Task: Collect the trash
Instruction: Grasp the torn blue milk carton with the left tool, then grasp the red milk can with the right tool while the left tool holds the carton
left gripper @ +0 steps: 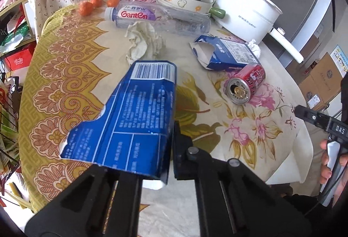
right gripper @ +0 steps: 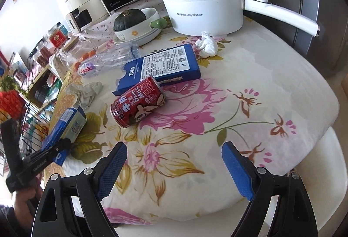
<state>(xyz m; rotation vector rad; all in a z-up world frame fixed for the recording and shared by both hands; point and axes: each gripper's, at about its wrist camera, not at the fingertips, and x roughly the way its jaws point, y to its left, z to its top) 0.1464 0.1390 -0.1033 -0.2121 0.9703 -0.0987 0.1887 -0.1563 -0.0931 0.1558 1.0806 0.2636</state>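
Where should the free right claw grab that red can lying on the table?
Close on the red can across its round body, coming from above: it lies on its side, ends pointing left and right, and the right claw, open, already faces it.

left hand-held gripper (left gripper: 152,150) clamps torn blue carton (left gripper: 124,115) | red can (left gripper: 245,83) on its side

Blue carton (left gripper: 121,115), red can (right gripper: 138,104), floral tablecloth (right gripper: 250,95).
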